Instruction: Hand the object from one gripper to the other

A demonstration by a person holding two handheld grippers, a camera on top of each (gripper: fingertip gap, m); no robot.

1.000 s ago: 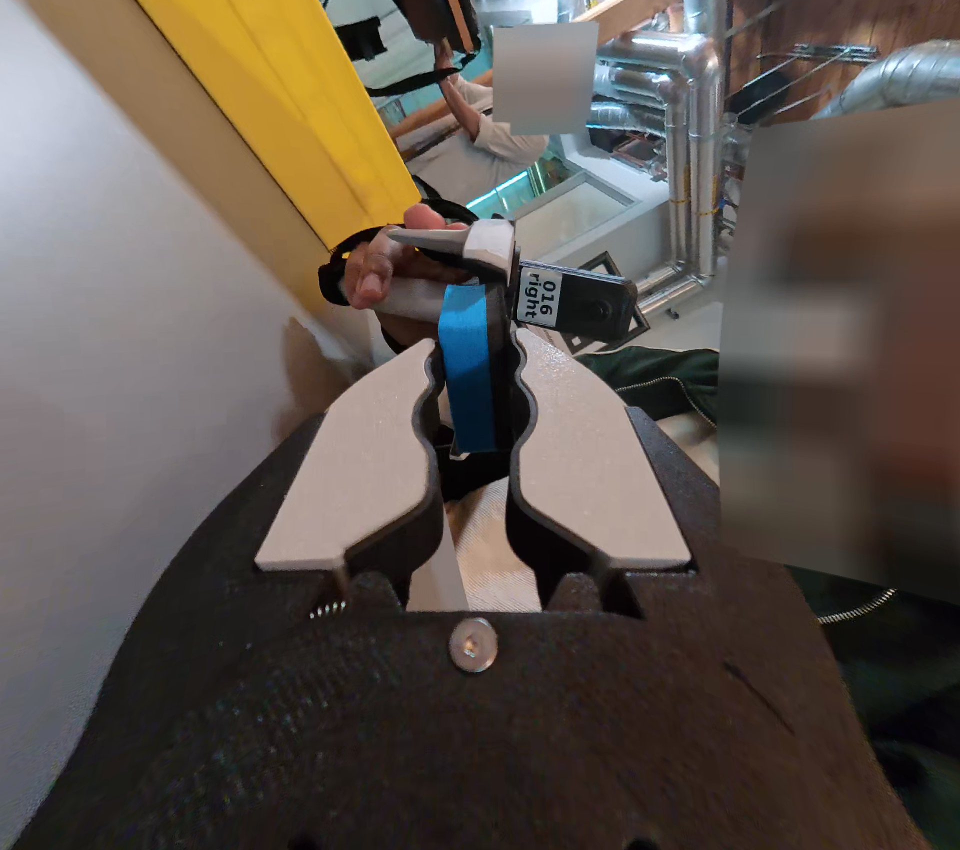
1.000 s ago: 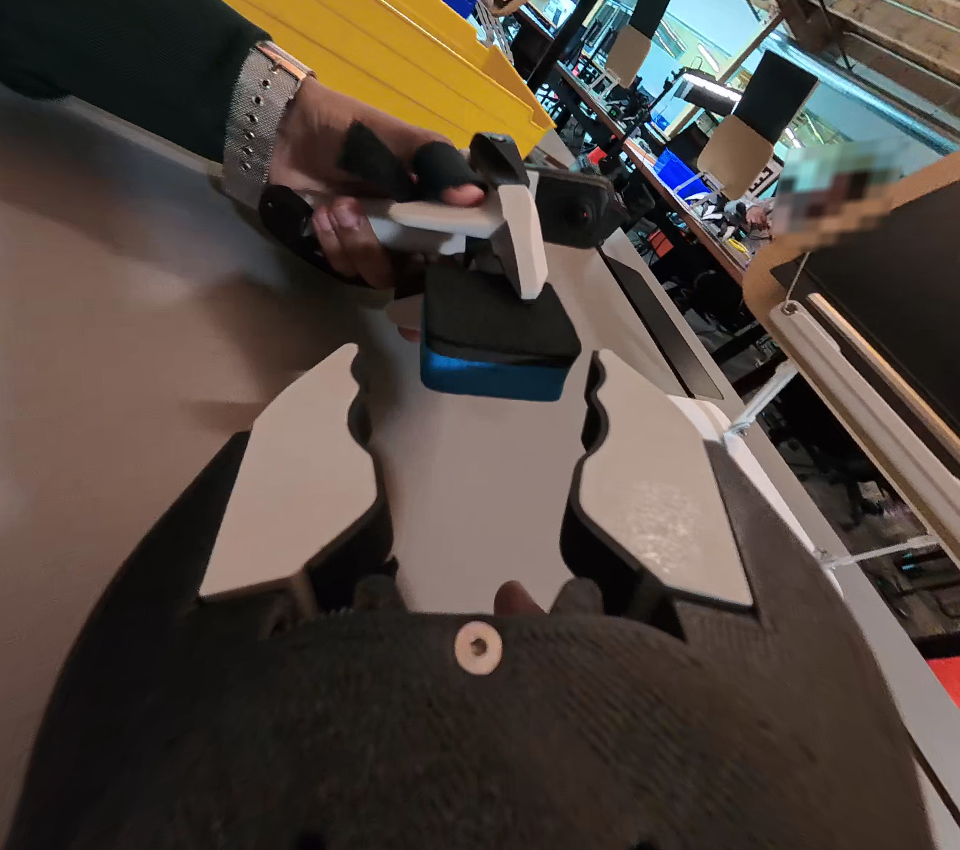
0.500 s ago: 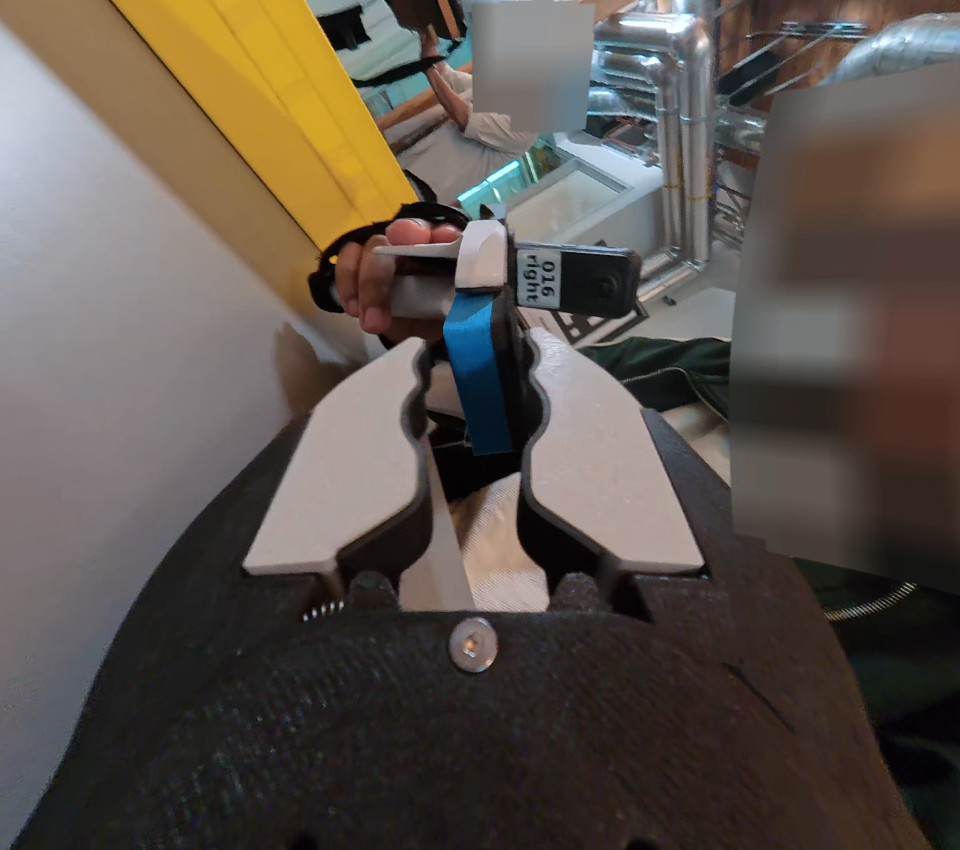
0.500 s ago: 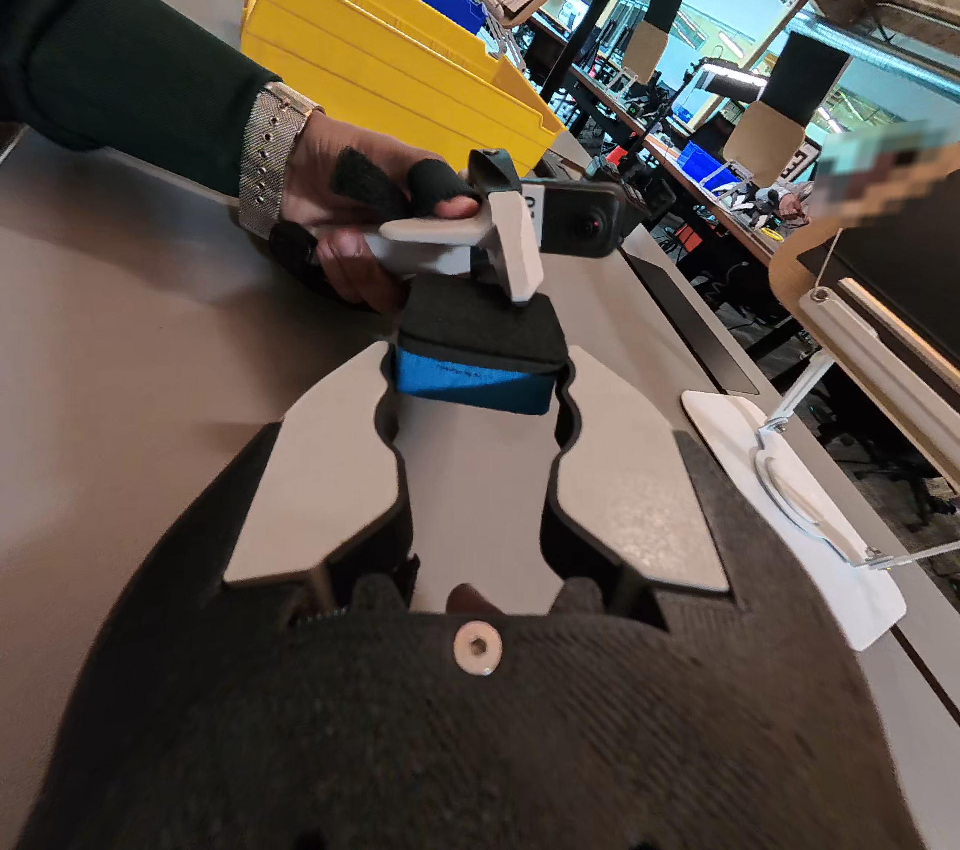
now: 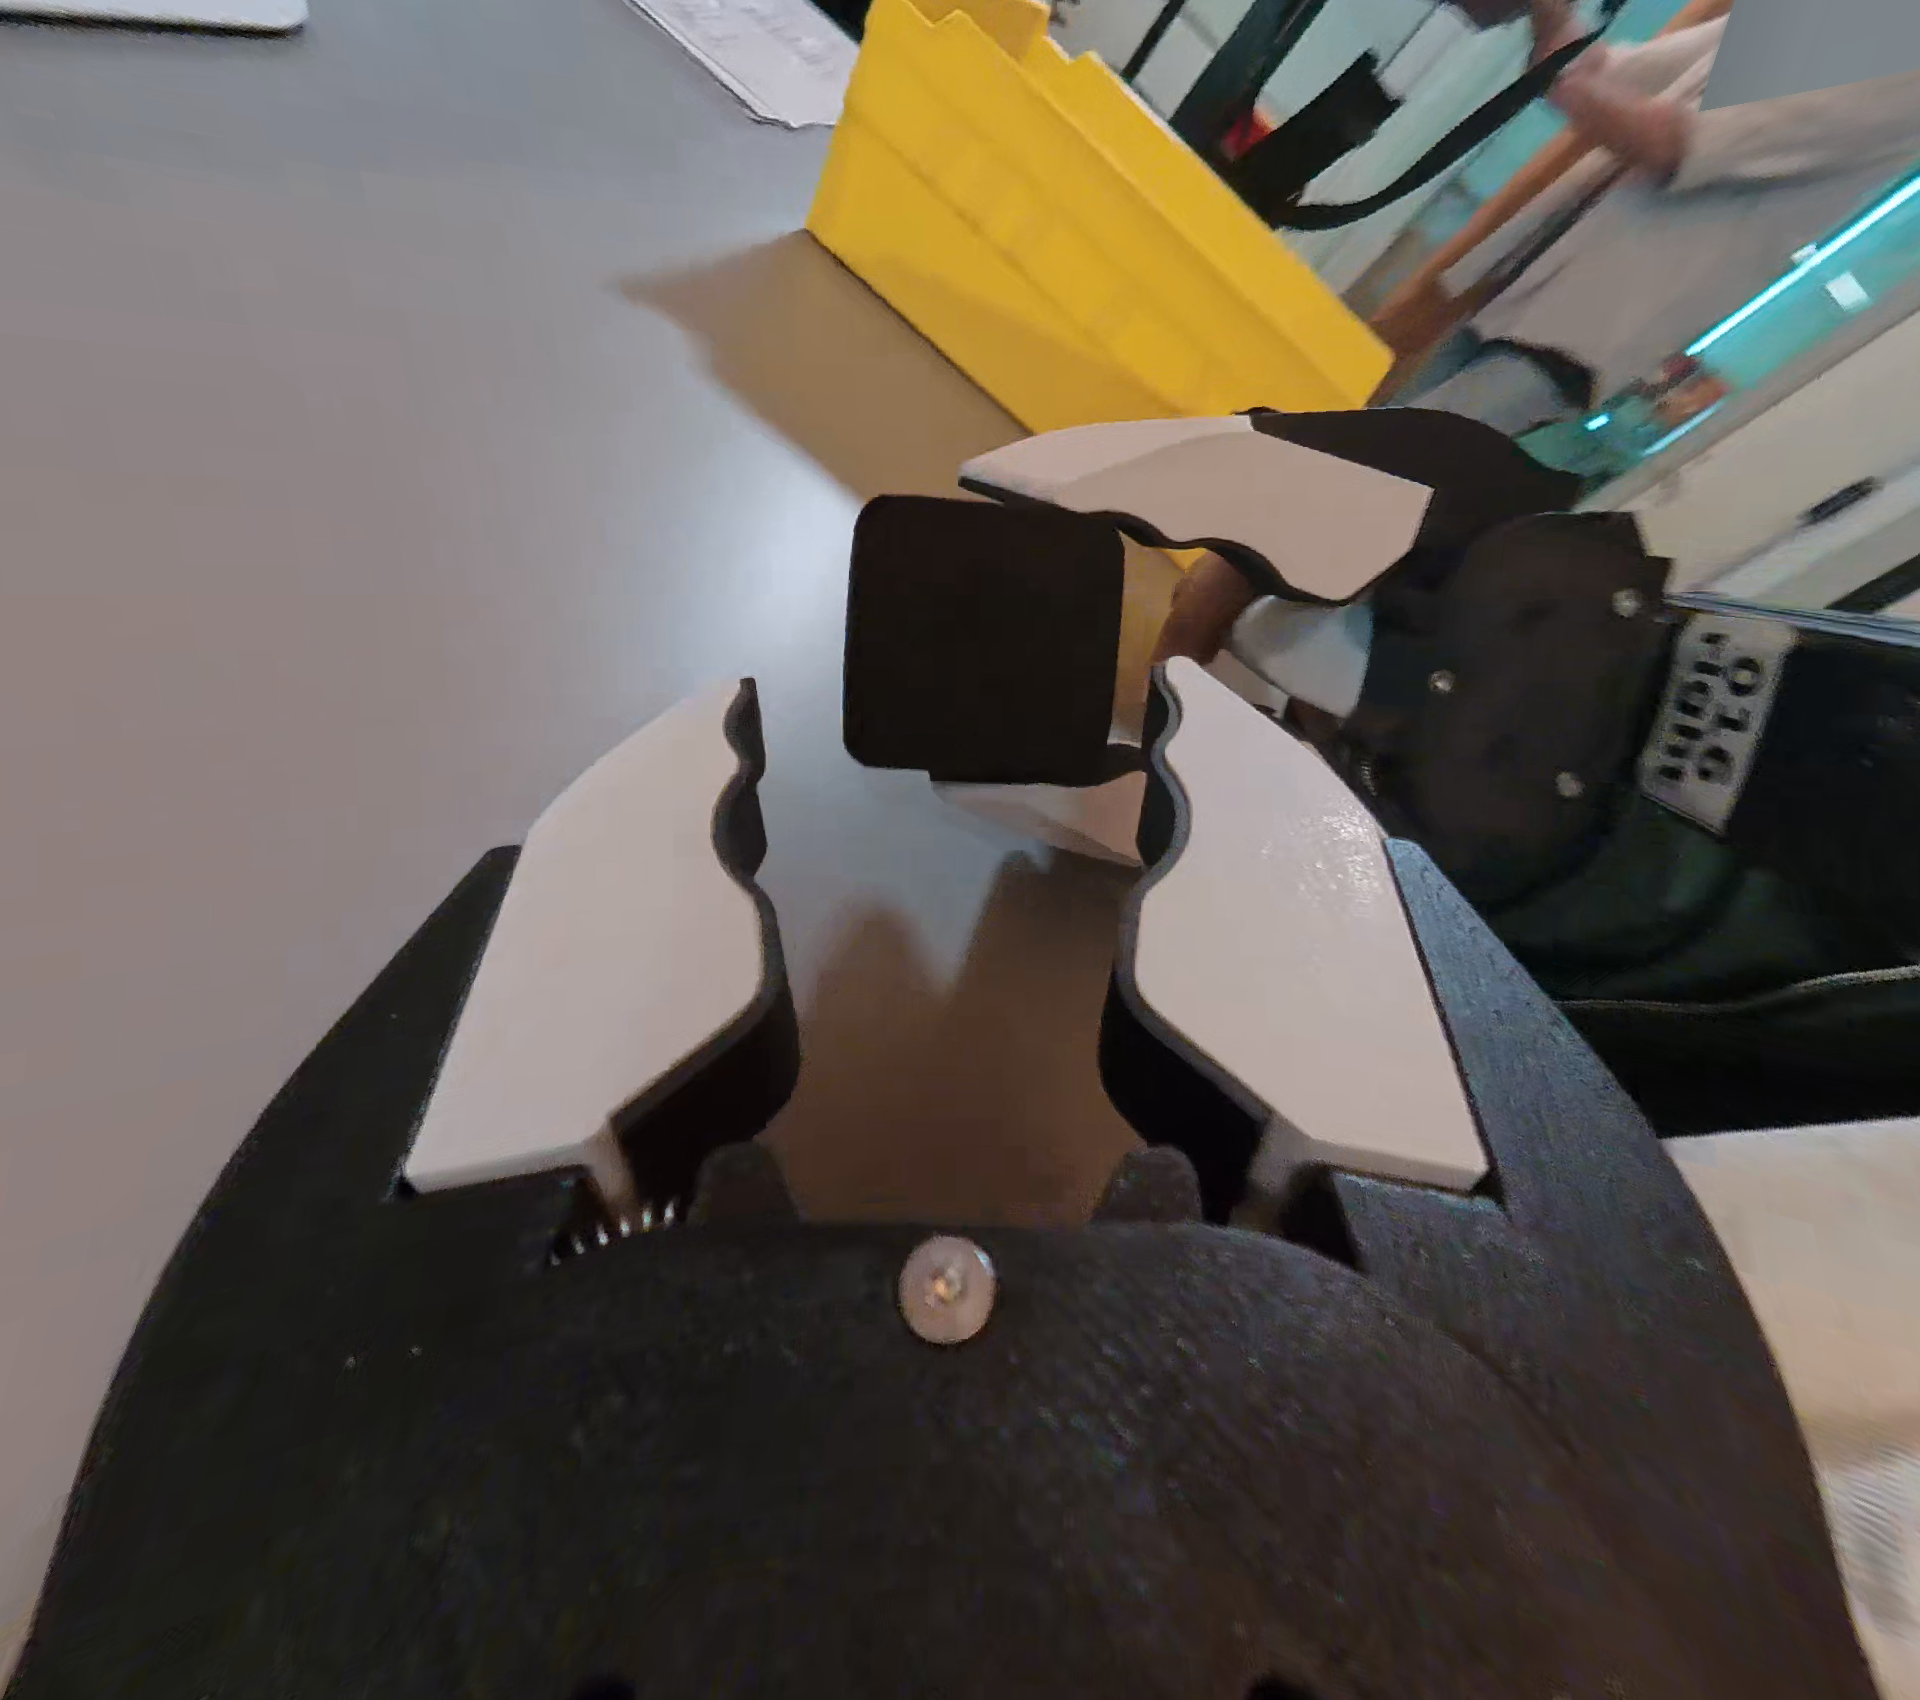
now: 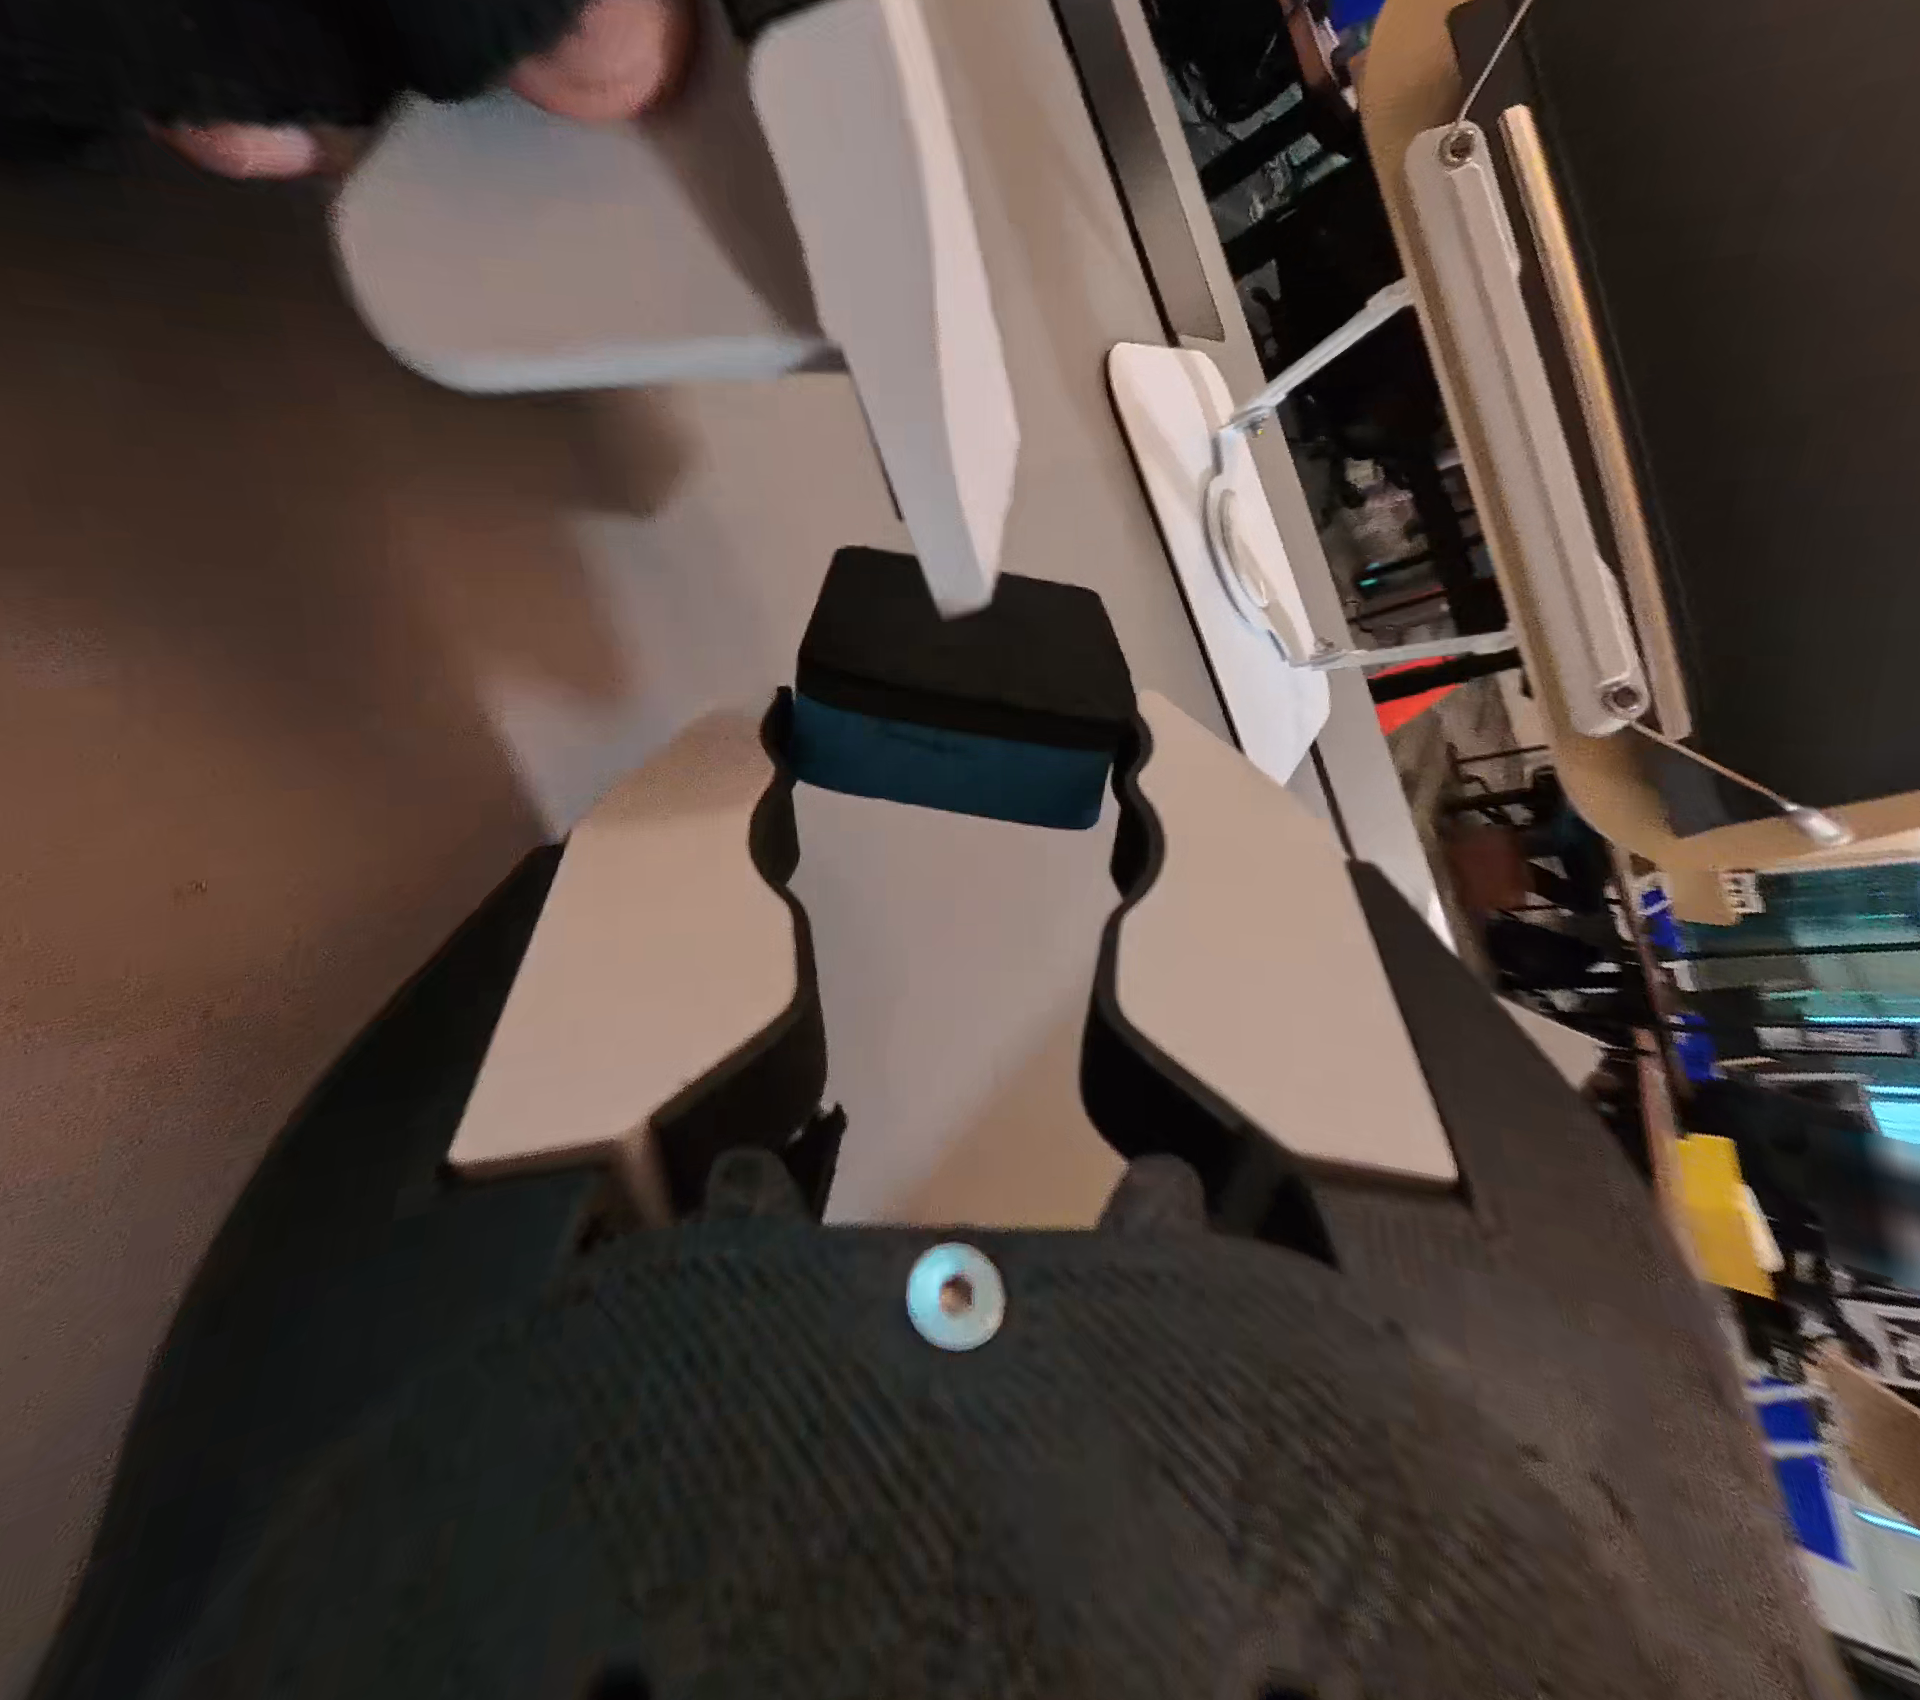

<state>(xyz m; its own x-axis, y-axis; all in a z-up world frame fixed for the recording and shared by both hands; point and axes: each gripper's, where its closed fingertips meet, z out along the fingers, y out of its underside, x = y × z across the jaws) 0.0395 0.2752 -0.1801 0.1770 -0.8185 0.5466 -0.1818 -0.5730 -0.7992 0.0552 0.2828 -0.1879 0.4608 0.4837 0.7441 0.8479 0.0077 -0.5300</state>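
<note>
Right hand-held gripper [image 6: 954,751] clamps the sponge [image 6: 961,694]; left hand-held gripper [image 5: 951,751] gapes beside the yellow bin [image 5: 1060,237].

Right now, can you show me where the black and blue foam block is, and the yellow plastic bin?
black and blue foam block [image 6: 940,767]: right wrist view, on its blue side face.
yellow plastic bin [image 5: 1049,237]: left wrist view, on its long outer wall.

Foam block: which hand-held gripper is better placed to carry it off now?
Right. The right hand-held gripper has its jaws pressed against both sides of the foam block, while the left hand-held gripper stands open, jaws spread wider than the block and not gripping it.
</note>
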